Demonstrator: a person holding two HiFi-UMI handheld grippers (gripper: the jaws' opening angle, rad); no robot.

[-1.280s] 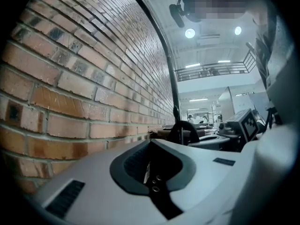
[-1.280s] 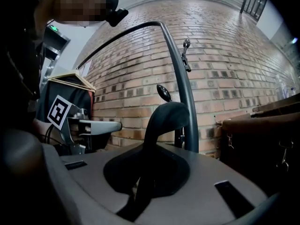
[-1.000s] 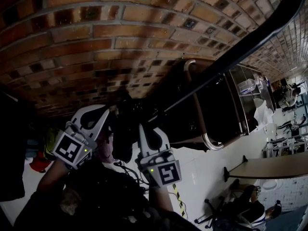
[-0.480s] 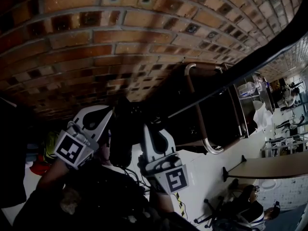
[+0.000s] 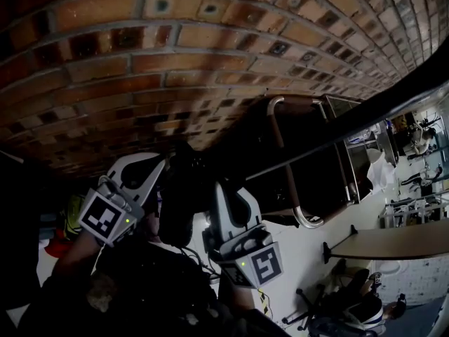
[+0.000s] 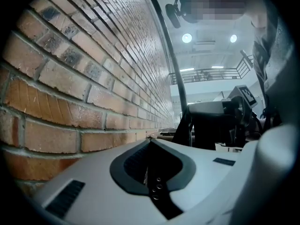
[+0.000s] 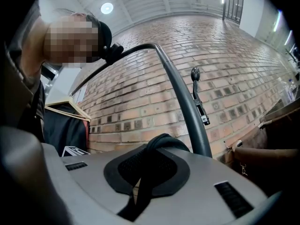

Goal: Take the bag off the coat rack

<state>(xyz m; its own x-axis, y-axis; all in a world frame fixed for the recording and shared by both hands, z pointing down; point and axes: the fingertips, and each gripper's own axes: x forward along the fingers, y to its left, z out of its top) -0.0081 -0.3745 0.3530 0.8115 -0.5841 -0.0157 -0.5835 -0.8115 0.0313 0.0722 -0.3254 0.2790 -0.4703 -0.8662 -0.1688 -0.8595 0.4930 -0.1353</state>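
In the head view a black bag (image 5: 179, 202) hangs between my two grippers, close to the brick wall (image 5: 175, 62). My right gripper (image 5: 219, 192) is shut on the bag's black strap (image 7: 161, 142), which loops out over the closed jaws and runs down between them. The coat rack's dark curved pole (image 7: 180, 97) rises just behind that strap and crosses the head view as a black bar (image 5: 337, 128). My left gripper (image 5: 156, 168) sits on the bag's left side, jaws together, with nothing seen between them (image 6: 150, 139).
A knobbed hook (image 7: 194, 74) hangs from the rack pole. A brown bag (image 7: 267, 158) is at the right, and a wooden hanger with a dark garment (image 7: 65, 109) at the left. A dark cabinet with a chrome rail (image 5: 295, 188), a table (image 5: 393, 244) and a seated person (image 5: 358, 293) are at the right.
My right gripper has shifted a little down and to the right with the strap still in it. The left gripper has stayed in place.
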